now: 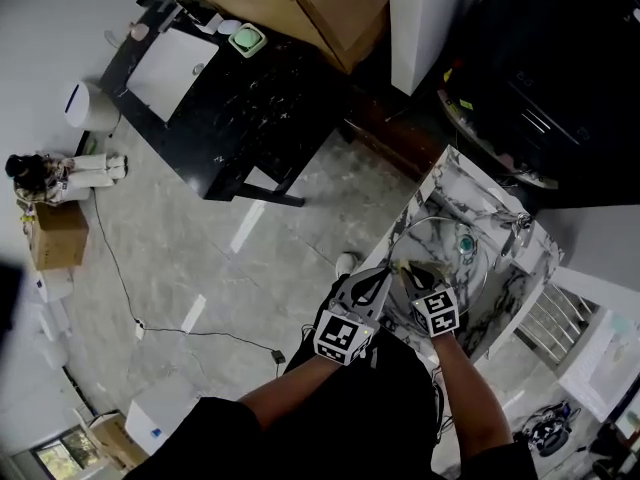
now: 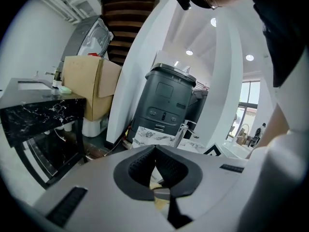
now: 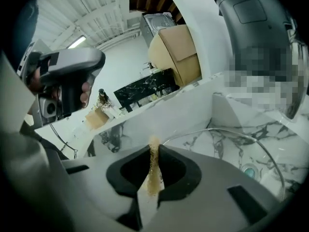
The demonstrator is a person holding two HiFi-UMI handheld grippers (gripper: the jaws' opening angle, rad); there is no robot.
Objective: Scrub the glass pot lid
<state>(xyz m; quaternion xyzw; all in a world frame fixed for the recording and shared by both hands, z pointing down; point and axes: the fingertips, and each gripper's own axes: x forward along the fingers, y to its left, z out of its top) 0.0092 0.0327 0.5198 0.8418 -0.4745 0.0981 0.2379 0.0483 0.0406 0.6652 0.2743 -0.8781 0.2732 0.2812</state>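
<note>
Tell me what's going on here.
A person stands at a marble sink with a gripper in each hand. The right gripper is shut on a thin yellow scrub pad, held near the rim of the glass lid that lies in the sink. The left gripper is shut beside it and does not touch the lid. Whether the pad touches the glass cannot be told.

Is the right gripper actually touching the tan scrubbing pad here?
Touching. In the right gripper view, the right gripper has its jaws closed on the thin tan scrubbing pad, which is pinched edge-on between them with no gap.
</note>
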